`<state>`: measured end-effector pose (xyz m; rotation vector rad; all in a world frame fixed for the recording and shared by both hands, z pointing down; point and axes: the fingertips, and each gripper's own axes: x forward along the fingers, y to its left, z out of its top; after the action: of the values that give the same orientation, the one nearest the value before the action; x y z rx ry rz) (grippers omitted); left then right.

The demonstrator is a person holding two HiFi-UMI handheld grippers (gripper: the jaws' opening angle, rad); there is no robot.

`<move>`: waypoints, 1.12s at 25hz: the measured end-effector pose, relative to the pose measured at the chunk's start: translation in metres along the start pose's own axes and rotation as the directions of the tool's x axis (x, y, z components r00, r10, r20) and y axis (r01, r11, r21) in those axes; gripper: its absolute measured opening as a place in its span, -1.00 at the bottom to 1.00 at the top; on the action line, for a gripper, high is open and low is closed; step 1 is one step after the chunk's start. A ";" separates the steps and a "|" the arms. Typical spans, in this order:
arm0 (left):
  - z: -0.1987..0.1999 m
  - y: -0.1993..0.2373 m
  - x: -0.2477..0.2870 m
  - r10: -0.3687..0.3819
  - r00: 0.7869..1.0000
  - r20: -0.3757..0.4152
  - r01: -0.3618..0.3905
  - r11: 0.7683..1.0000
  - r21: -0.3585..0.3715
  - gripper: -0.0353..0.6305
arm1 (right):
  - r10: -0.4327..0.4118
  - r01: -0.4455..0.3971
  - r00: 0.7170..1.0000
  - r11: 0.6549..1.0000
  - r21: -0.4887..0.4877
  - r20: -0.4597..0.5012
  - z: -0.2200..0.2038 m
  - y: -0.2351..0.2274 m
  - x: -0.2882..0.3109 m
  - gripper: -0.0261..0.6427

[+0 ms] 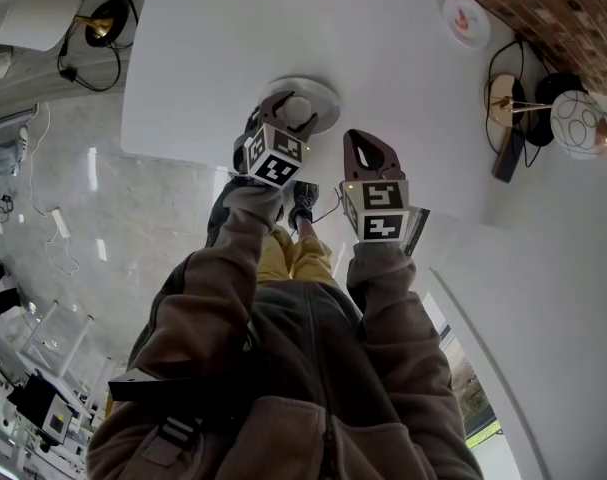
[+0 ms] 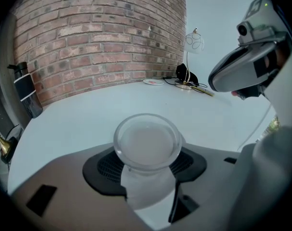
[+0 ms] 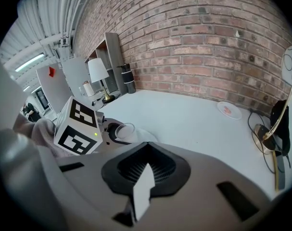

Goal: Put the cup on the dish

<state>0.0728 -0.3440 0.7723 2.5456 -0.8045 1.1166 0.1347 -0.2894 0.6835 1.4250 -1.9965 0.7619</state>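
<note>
Item 1, far left: a white-shaded lamp (image 1: 31, 12) stands off the table's corner.

Item 2: the left gripper (image 1: 280, 116) has both jaws clamped on the cup (image 2: 146, 141). The cup is small, round and of translucent, frosted material, with a thicker rolled rim; it stands upright and appears empty. It sits directly over the dish (image 1: 324, 95), a round white saucer near the front edge of the white table (image 1: 383, 58). Contact between cup and dish cannot be confirmed.

Item 3: the right gripper (image 1: 366, 148), just beside, has its jaws pressed together on nothing.

Item 4, far right: a small plate (image 1: 466, 19) with a red mark, well apart from the dish.
</note>
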 end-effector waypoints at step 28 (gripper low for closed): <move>0.024 0.005 -0.140 0.197 0.969 0.149 -0.180 0.976 -0.119 -0.12 | -0.004 0.018 0.984 0.997 -0.074 0.177 0.059 0.028 -0.072 -0.92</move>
<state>0.0065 -0.3038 0.6532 2.5369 -1.1354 0.9009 0.1205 -0.2792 0.5878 1.5035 -2.1250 0.5652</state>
